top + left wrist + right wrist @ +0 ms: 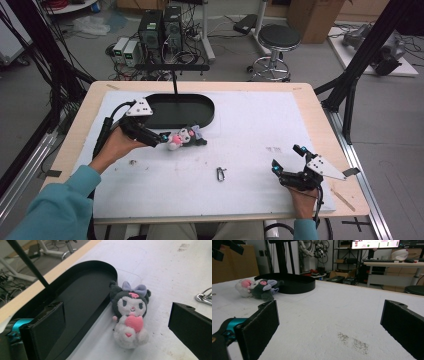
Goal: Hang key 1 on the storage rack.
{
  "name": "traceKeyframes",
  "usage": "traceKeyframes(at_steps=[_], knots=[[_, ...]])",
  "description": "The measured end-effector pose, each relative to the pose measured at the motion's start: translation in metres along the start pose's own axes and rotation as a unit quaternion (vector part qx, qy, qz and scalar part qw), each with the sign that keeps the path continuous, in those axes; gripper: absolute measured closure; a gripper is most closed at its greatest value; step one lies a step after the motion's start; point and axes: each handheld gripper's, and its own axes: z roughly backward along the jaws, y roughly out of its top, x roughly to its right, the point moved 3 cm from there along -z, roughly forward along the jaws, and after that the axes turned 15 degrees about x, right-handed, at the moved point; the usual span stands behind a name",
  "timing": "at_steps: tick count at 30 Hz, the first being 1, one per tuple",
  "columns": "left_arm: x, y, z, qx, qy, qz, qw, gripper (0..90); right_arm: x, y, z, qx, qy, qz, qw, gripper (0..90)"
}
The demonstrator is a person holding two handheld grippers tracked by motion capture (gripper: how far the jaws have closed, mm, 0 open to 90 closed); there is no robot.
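Note:
A small plush toy [184, 138] with a dark head, a purple bow and a pink heart lies on the white mat beside a black oval tray [197, 118]. My left gripper [161, 139] stands open right at the toy's left end. In the left gripper view the plush toy [130, 315] lies between the spread jaws, untouched, and the left jaw hangs over the tray [82, 287]. My right gripper [286, 158] is open and holds nothing at the near right of the mat. The right gripper view shows the plush toy [258, 288] and the tray [297, 283] far off.
A small metal clip [221, 173] lies on the mat near the front middle, and the same clip [204, 296] sits at the right edge of the left gripper view. A thin black post [174, 82] rises behind the tray. A stool [278, 37] and computers stand beyond the table.

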Motion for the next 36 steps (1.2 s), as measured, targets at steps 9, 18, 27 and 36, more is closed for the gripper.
traceKeyframes(at_steps=[9,18,27,36], knots=[[0.003,-0.009,-0.02,-0.031,-0.017,0.01,0.9993,1.7,0.0,0.0,0.0,0.0,0.001,0.0,1.0,1.1],[0.002,-0.021,-0.034,-0.069,-0.028,0.017,0.9971,1.7,0.0,0.0,0.0,0.0,0.0,0.0,1.0,1.1],[0.007,-0.032,-0.048,-0.103,-0.034,0.013,0.994,1.7,0.0,0.0,0.0,0.0,0.0,0.0,1.0,1.1],[0.012,-0.042,-0.058,-0.142,-0.032,0.008,0.9894,1.7,0.0,0.0,0.0,0.0,0.001,-0.001,1.0,1.1]])
